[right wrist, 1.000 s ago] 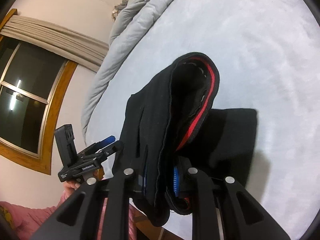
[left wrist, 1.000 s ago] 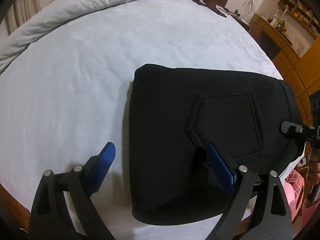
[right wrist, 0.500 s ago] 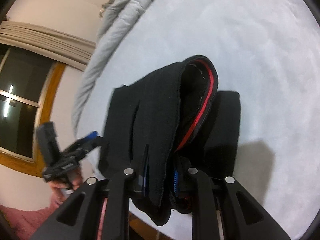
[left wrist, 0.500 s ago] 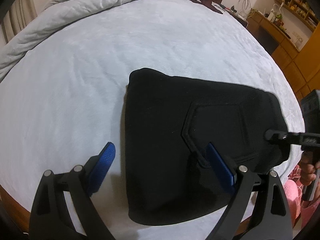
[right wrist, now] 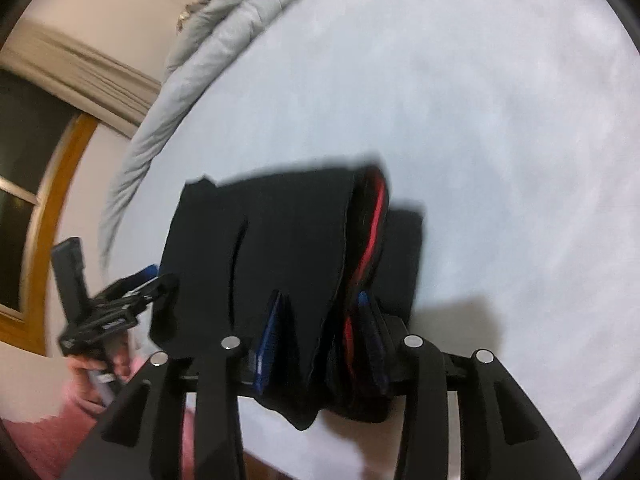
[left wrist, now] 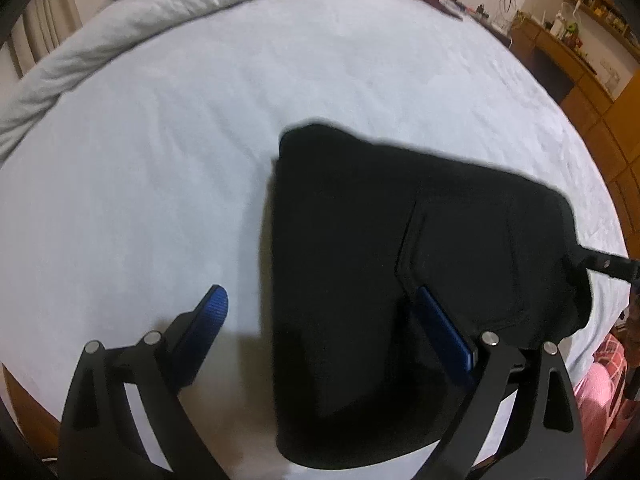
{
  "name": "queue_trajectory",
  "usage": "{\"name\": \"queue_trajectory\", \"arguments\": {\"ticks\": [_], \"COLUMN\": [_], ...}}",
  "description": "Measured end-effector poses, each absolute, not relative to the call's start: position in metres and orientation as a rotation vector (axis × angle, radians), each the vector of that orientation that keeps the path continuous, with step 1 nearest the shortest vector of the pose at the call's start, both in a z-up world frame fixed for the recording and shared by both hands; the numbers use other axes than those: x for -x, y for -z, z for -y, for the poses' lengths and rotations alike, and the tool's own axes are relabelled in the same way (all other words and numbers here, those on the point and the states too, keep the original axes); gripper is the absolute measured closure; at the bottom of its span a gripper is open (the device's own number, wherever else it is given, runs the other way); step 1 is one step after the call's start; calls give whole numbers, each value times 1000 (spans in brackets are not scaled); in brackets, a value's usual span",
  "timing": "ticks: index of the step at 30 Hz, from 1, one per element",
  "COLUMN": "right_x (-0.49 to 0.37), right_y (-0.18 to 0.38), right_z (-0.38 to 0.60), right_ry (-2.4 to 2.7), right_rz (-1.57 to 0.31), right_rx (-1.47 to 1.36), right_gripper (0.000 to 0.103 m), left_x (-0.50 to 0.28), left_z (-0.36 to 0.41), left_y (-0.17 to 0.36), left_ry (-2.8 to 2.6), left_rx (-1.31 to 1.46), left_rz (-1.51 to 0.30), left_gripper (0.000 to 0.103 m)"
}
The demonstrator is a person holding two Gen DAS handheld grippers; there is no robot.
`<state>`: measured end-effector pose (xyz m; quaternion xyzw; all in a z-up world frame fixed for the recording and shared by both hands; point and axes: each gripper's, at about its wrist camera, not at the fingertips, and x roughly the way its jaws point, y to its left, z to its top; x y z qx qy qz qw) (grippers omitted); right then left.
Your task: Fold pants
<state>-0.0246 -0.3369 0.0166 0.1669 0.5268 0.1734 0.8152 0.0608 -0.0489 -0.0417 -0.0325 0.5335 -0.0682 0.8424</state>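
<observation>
Black pants [left wrist: 420, 280], folded into a thick squarish bundle, lie on a pale bed [left wrist: 200, 140] near its front edge. A stitched back pocket faces up, and a red strip lines the waistband at the bundle's open end. The right gripper [right wrist: 320, 300] straddles that waistband end; its blue-padded fingers [right wrist: 270, 332] have just been opening, with the cloth hanging loosely between them and the pads apart from it. The left gripper [left wrist: 320, 300] hovers over the bundle's near edge, fingers spread wide, gripping nothing. A crumpled grey duvet [left wrist: 160, 8] lies along the bed's far side.
</observation>
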Motion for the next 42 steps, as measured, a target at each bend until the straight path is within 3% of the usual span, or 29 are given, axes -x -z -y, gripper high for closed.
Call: {"name": "queue_trajectory", "arguments": {"ticks": [5,12,16,22,24,26,28,35,42], "right_x": [2,-30,-33,-31,-25,-14,-2,20,40], "right_y": [-40,5,24,22,14,-1,-16,2,22], "right_z": [309,302,309,309,309,313,319,348,352], "right_ry": [-472,-419,-392,-394,-419,-420,-372,-329,-358], "right_rz": [-1077,-1203,-1219,-1213,-1197,-1168,-1129,-1218,-1252], "right_rx": [-350,-394,-376,-396,-419,-417,-339,-426,-500], "right_gripper": [62,61,77,77,69,43,33,29,31], "left_x": [-75,-100,-106,-110,-109,-104,-97,-73,-68], "left_z": [61,91,100,98,86,70,54,5,11], "left_y": [19,43,58,58,50,44,42,63,86], "left_ry": [183,230,198,224,248,257,250,274,389], "left_rx": [112,40,-79,-85,-35,29,62,156,282], "left_rz": [-1073,-1136,-1136,-1158,-1171,-1189,-1204,-1311,-1377], "left_gripper": [9,9,8,5,5,5,4,4,4]}}
